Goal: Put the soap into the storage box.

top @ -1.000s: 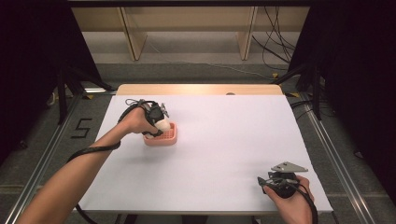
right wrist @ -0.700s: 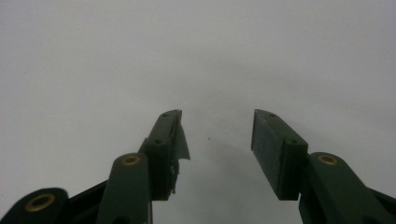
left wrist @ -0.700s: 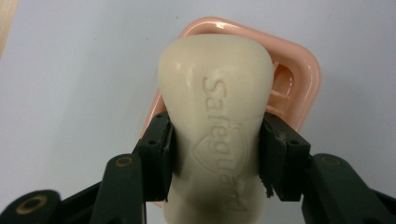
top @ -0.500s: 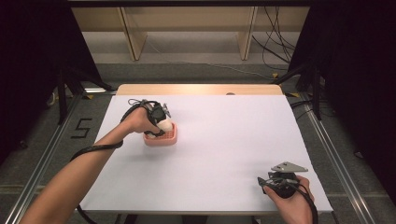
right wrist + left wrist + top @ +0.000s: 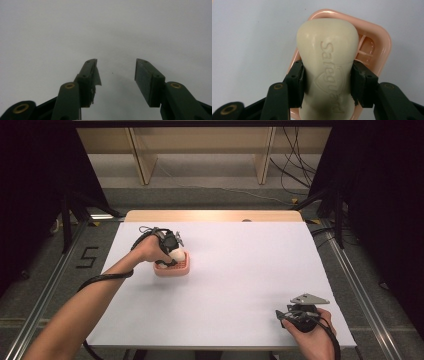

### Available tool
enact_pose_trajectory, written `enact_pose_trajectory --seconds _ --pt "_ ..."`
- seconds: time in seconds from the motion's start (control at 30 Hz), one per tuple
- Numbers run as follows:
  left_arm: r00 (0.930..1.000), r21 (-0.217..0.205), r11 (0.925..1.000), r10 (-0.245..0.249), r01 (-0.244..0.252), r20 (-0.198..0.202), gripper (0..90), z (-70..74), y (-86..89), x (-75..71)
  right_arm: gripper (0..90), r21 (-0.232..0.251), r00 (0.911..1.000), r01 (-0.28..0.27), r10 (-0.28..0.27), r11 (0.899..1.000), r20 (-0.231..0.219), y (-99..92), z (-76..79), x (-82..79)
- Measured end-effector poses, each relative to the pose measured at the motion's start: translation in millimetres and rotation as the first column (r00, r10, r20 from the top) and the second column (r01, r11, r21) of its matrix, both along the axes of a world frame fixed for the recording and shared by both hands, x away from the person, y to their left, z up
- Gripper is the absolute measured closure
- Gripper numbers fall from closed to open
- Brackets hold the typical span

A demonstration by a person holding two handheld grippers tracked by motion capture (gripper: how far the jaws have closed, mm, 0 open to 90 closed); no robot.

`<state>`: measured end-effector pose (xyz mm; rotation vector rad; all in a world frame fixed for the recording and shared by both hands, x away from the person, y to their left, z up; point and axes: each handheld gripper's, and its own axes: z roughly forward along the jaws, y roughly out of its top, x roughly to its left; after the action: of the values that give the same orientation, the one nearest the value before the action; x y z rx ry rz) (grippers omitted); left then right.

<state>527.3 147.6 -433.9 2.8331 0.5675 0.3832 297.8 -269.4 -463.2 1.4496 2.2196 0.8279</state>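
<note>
A cream bar of soap (image 5: pixel 327 60) stamped "Safeguard" is clamped between the two black jaws of my left gripper (image 5: pixel 327 82). It hangs just over a pink soap dish (image 5: pixel 377 42); whether it touches the dish I cannot tell. In the high view the left gripper (image 5: pixel 170 251) holds the soap (image 5: pixel 177 254) over the dish (image 5: pixel 183 268) at the left middle of the white table (image 5: pixel 240 270). My right gripper (image 5: pixel 287 316) rests near the front right corner, and in the right gripper view its jaws (image 5: pixel 115 75) stand open over bare white surface.
Behind the table stands a wooden shelf frame (image 5: pixel 200 150), with cables (image 5: pixel 295 175) on the floor at the back right. Metal rails (image 5: pixel 50 285) run along both sides of the table. A "5" (image 5: pixel 87 257) is marked on the floor at the left.
The left hand with the soap has shifted slightly over the dish. The right hand has stayed where it was.
</note>
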Motion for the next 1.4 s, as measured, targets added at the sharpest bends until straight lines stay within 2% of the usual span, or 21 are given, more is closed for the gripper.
enact_pose_trajectory --seconds 0.1,0.2,0.3,0.33,0.37,0.5,0.53,0.57,0.63,0.77,0.87,0.93,1.03,1.17,1.2,1.23,1.27,1.3,1.33,1.4 --pt "1.0 0.007 1.0 0.0 0.0 -0.005 49.4 -1.5 0.5 0.6 52.4 0.009 0.9994 0.022 -0.022 1.0 -0.025 1.7 1.2 -1.9" --pt "1.0 0.005 1.0 0.006 -0.005 -0.008 49.3 -2.4 1.6 1.8 52.4 0.001 1.0 0.002 -0.002 1.0 -0.004 0.1 0.1 -0.2" --pt "0.9998 0.004 0.9999 0.017 -0.017 -0.014 49.3 -3.4 2.1 2.6 52.4 0.009 0.9994 0.022 -0.022 1.0 -0.026 1.6 1.2 -2.0" --pt "0.9997 0.002 0.9999 0.017 -0.017 -0.016 49.2 -3.6 2.1 2.8 52.3 0.009 0.9994 0.022 -0.022 1.0 -0.026 1.6 1.2 -1.9" --pt "0.9997 0.0 0.9998 0.017 -0.017 -0.017 49.2 -4.0 2.1 3.0 52.3 -0.004 1.0 -0.004 0.004 1.0 0.004 -0.3 -0.1 0.2" --pt "0.9996 -0.002 0.9997 0.023 -0.023 -0.018 49.1 -5.0 1.7 3.7 52.2 0.0 1.0 -0.001 0.001 1.0 -0.002 -0.2 -0.2 0.1" --pt "0.9996 0.0 0.9997 0.023 -0.023 -0.017 49.0 -4.9 1.7 4.0 52.2 0.01 0.9996 0.017 -0.017 1.0 -0.025 1.2 0.7 -1.5" --pt "0.9995 -0.001 0.9997 0.026 -0.026 -0.019 49.0 -4.8 1.5 4.2 52.2 0.008 0.9995 0.02 -0.02 1.0 -0.024 1.3 1.0 -1.7" --pt "0.9995 -0.003 0.9996 0.028 -0.028 -0.016 48.7 -4.6 1.5 4.5 52.0 -0.004 1.0 -0.003 0.003 1.0 0.007 -0.6 0.0 0.0" --pt "0.9992 -0.007 0.9995 0.032 -0.032 -0.024 45.3 -1.6 1.6 3.5 51.9 0.0 1.0 0.0 0.0 1.0 -0.002 -0.6 -0.3 0.0" --pt "0.9988 -0.032 0.9985 0.043 -0.044 -0.023 42.2 2.0 2.2 1.1 51.9 0.001 1.0 0.0 0.0 1.0 -0.005 -0.1 -0.3 0.1" --pt "0.9988 -0.048 0.9977 0.047 -0.048 -0.008 41.8 6.3 3.3 -0.7 51.9 0.006 0.9996 0.018 -0.018 1.0 -0.023 1.7 0.9 -1.6" --pt "0.9987 -0.07 0.9963 0.051 -0.05 0.007 41.9 13.9 5.4 -4.7 51.8 0.005 0.9996 0.019 -0.018 1.0 -0.023 1.9 0.8 -1.6" --pt "0.9987 -0.078 0.9963 0.038 -0.036 0.034 41.8 22.4 9.5 -11.5 51.8 0.004 0.9996 0.02 -0.019 1.0 -0.022 2.3 1.1 -1.6" --pt "0.9983 -0.086 0.9955 0.043 -0.039 0.04 42.1 24.1 10.9 -13.4 51.8 -0.008 0.9999 0.006 -0.006 1.0 -0.01 1.2 0.2 -1.1" --pt "0.998 -0.092 0.9948 0.047 -0.043 0.043 42.5 25.9 12.5 -15.2 51.8 0.019 0.9993 0.023 -0.022 1.0 -0.029 3.5 1.0 -1.7" --pt "0.9974 -0.106 0.9928 0.061 -0.056 0.039 42.6 26.9 14.0 -17.8 51.8 0.01 1.0 -0.001 0.001 1.0 0.007 2.4 -0.2 0.5" --pt "0.9969 -0.11 0.9922 0.063 -0.057 0.047 42.9 28.4 15.8 -19.5 51.8 0.007 0.9999 -0.001 0.001 1.0 -0.011 2.2 0.6 -0.5" --pt "0.9965 -0.116 0.9912 0.07 -0.065 0.044 43.0 29.5 17.6 -22.0 51.8 0.014 0.9993 0.021 -0.021 1.0 -0.031 4.0 1.7 -2.1" --pt "0.9956 -0.13 0.9888 0.081 -0.074 0.047 43.1 30.7 21.4 -27.4 51.8 0.011 0.9995 0.022 -0.022 1.0 -0.022 3.9 1.9 -2.1"
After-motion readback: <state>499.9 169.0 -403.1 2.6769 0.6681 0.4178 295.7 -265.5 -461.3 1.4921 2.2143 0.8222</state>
